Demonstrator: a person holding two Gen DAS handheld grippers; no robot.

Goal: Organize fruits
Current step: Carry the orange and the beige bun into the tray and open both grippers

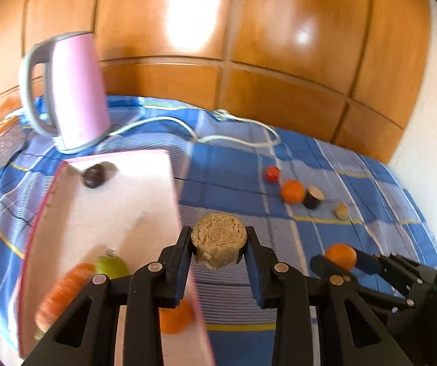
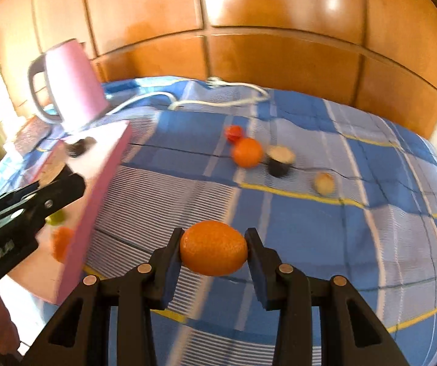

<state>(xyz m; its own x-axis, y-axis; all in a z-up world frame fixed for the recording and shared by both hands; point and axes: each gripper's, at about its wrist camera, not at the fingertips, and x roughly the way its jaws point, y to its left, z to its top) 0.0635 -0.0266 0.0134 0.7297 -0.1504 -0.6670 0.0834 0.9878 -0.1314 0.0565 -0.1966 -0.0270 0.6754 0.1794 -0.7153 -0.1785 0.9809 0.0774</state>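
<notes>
- Here the left hand-held gripper (image 1: 218, 241) is clamped on a tan, rough-topped round fruit piece (image 1: 218, 239), lifted above the blue checked cloth (image 1: 227, 180) beside the right edge of the pink tray (image 1: 121, 201).
- The right hand-held gripper (image 2: 214, 251) grips an orange (image 2: 214, 251) between its 2 fingers, raised over the cloth.
- Inside the tray lie a dark plum-like fruit (image 1: 94, 176), a green fruit (image 1: 111, 267), a carrot (image 1: 63, 292) and another orange fruit (image 1: 175, 317).
- On the cloth, well apart from the tray, sit a small red fruit (image 2: 234, 133), a second orange (image 2: 247, 152), a dark cut piece (image 2: 280, 160) and a pale small fruit (image 2: 324, 183) in a rough row.
- A pink kettle (image 1: 72, 91) stands behind the tray, its white cord (image 1: 236, 122) trailing across the cloth.
</notes>
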